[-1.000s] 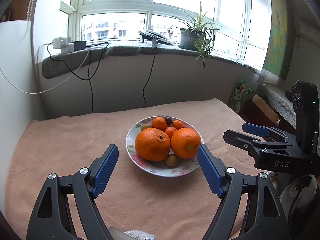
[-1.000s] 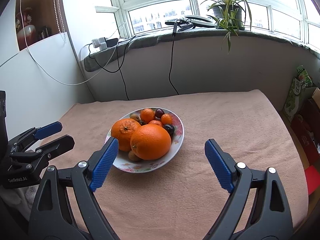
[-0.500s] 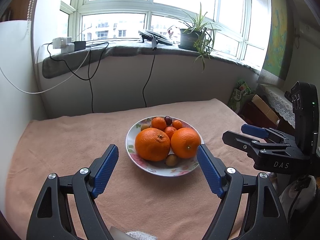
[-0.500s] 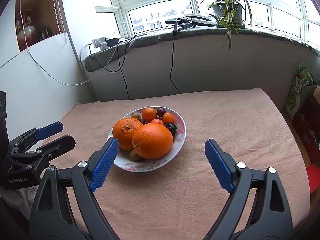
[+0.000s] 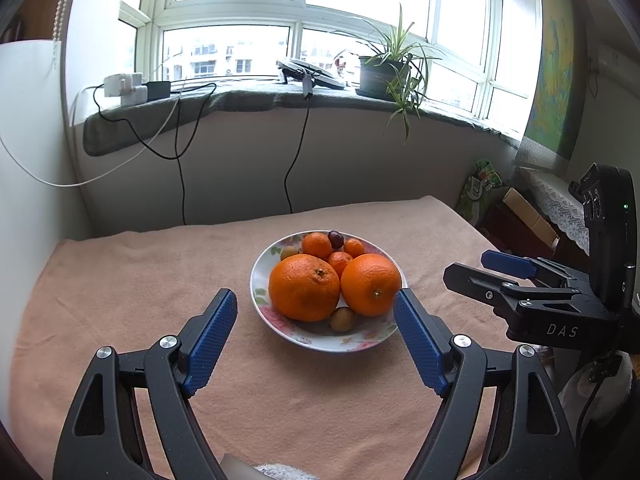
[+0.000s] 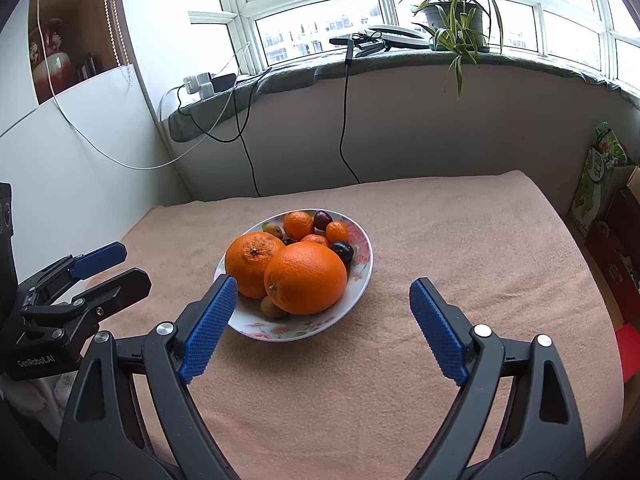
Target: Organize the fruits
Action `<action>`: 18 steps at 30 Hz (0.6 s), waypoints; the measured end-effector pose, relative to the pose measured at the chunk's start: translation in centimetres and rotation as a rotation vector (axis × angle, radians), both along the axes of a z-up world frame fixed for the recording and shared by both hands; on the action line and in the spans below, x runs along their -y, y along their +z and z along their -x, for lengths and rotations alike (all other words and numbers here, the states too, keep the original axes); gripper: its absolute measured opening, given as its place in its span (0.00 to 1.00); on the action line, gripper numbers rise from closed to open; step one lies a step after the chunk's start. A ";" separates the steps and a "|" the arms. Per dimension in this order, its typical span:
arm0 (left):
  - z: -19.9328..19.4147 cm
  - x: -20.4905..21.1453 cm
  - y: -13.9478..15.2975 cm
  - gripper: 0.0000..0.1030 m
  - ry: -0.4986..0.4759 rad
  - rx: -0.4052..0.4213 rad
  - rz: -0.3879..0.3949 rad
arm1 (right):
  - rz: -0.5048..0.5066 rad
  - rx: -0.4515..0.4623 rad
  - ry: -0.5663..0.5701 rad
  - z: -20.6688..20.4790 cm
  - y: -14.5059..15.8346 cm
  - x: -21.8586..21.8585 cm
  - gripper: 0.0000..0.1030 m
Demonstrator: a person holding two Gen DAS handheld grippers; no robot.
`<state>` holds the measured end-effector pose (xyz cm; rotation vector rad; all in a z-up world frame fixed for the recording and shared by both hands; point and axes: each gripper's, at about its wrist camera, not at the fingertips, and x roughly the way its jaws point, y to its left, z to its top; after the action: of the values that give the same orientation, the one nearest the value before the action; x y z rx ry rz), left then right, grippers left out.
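Observation:
A flowered white plate [image 5: 320, 345] [image 6: 280, 334] sits mid-table on a peach cloth. It holds two large oranges [image 5: 304, 288] [image 6: 306, 280], several small tangerines [image 5: 317, 244], dark plums [image 6: 343, 250] and a small brown fruit [image 5: 342, 319] at the near rim. My left gripper [image 5: 313, 294] [image 6: 134, 263] is open, short of the plate on its near-left side, with nothing between its blue pads. My right gripper [image 6: 323, 282] [image 5: 466, 264] is also open and empty, on the near-right side of the plate.
The peach cloth [image 6: 460, 240] covers the whole table. A white panel [image 5: 24, 160] borders the left edge. Behind, cables [image 5: 182, 184] hang from a windowsill that carries a potted plant [image 6: 456, 20]. Boxes and a green bag [image 6: 600, 176] stand past the right edge.

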<state>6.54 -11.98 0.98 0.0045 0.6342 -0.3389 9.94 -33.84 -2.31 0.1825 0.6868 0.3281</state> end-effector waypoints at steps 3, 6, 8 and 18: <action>0.0 0.0 0.0 0.78 -0.001 0.000 0.001 | 0.001 -0.003 -0.001 0.1 -0.1 -0.1 0.88; -0.1 -0.1 0.0 0.78 0.001 0.001 -0.001 | 0.003 -0.011 -0.003 0.1 -0.3 -0.2 0.88; -0.1 -0.1 -0.1 0.78 0.004 0.000 -0.002 | 0.002 -0.016 -0.003 0.0 -0.4 -0.2 0.88; -0.2 -0.1 -0.2 0.78 0.005 -0.001 -0.005 | -0.005 -0.019 -0.004 0.0 -0.5 -0.2 0.88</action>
<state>6.69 -11.91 0.75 0.0077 0.6362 -0.3323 9.93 -33.60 -2.77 0.1915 0.7047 0.3247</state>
